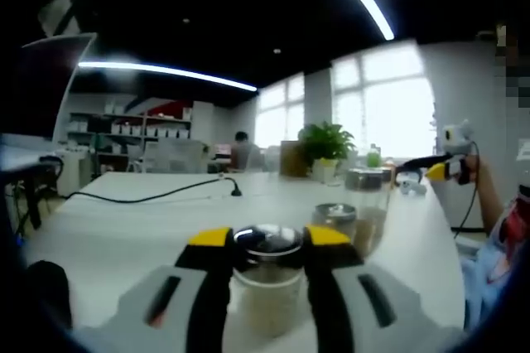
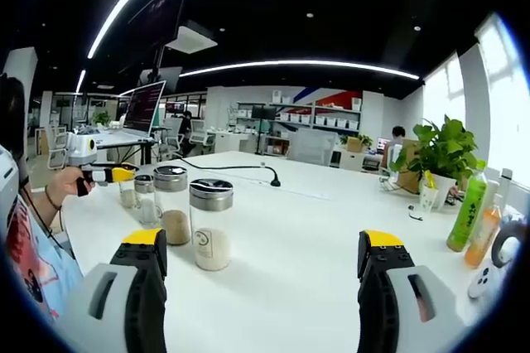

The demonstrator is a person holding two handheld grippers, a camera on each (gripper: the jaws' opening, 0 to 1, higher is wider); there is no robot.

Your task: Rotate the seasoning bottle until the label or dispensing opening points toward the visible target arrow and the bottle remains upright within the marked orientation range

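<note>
1. Left tool (image 1: 267, 247) closed around seasoning bottle (image 1: 267, 287), upright on the counter (image 1: 124, 229).
2. Right tool (image 2: 263, 263) wide open, empty.
3. Twist slowly, keeping upright; no arrow visible.

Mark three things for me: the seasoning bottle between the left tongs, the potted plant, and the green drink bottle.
seasoning bottle (image 1: 267, 287), left gripper view, on its glass body.
potted plant (image 2: 441, 147), right gripper view, on its leaves.
green drink bottle (image 2: 466, 214), right gripper view, on its body.
</note>
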